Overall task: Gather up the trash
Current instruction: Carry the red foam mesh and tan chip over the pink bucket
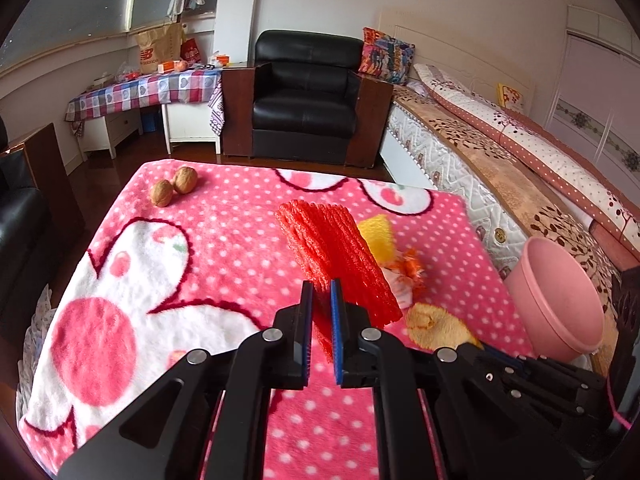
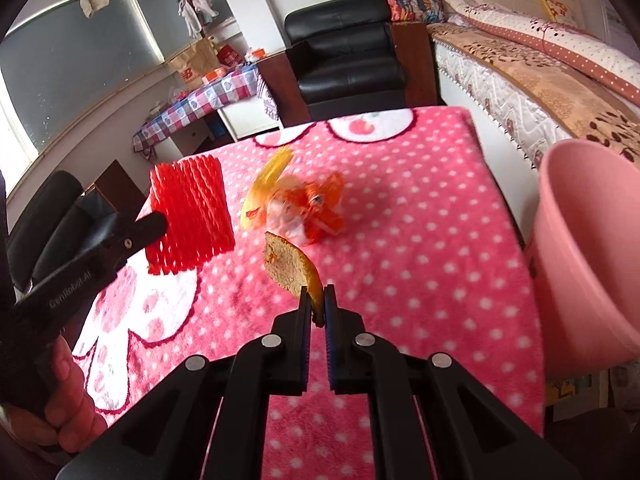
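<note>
My left gripper [image 1: 321, 286] is shut on a red foam fruit net [image 1: 336, 264] and holds it above the pink dotted blanket [image 1: 224, 248]. The net also shows in the right wrist view [image 2: 192, 212], gripped by the left gripper [image 2: 160, 220]. My right gripper [image 2: 318, 292] is shut on an orange peel [image 2: 290, 266] and holds it off the blanket. The peel shows in the left wrist view [image 1: 436, 326]. An orange and white wrapper [image 2: 308, 208] with a yellow piece [image 2: 272, 172] lies on the blanket beyond both. A pink bucket [image 2: 592, 240] stands at the right edge.
Two walnuts [image 1: 174, 186] lie at the blanket's far left. A bed [image 1: 500, 152] runs along the right, behind the bucket [image 1: 560, 300]. A black armchair [image 1: 306, 92] and a table with a checked cloth [image 1: 144, 90] stand at the back.
</note>
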The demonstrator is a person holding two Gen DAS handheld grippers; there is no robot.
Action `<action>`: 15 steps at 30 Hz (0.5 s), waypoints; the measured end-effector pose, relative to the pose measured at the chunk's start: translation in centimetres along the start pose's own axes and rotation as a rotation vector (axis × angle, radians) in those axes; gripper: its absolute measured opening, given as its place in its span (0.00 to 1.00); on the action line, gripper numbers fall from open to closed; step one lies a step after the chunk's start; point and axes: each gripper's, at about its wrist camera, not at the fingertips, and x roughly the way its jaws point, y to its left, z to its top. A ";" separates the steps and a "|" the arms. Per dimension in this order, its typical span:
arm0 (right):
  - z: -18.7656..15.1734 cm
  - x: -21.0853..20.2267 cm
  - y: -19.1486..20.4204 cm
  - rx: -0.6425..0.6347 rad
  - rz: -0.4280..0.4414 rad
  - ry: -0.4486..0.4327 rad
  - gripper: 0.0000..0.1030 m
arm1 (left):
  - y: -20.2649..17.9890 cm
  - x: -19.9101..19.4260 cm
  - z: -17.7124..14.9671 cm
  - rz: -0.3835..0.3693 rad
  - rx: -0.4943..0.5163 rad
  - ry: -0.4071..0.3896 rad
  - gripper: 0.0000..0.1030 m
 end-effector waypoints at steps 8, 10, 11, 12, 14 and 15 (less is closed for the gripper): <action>0.6 -2.6 -3.4 0.067 -0.055 -0.057 0.06 | -4.1 0.3 -0.1 -0.038 0.069 -0.006 0.07; 0.9 -3.3 -4.4 0.084 -0.072 -0.075 0.06 | -5.1 0.3 0.0 -0.053 0.084 -0.009 0.07; 1.0 -3.7 -5.0 0.092 -0.080 -0.084 0.06 | -5.8 0.3 0.0 -0.063 0.093 -0.011 0.07; 1.1 -4.2 -5.6 0.102 -0.091 -0.095 0.06 | -6.3 0.4 0.1 -0.071 0.102 -0.014 0.07; 1.2 -4.9 -6.6 0.120 -0.107 -0.113 0.06 | -7.7 0.5 0.4 -0.090 0.124 -0.018 0.07; 1.3 -5.3 -7.2 0.133 -0.118 -0.122 0.06 | -8.3 0.6 0.4 -0.098 0.133 -0.019 0.07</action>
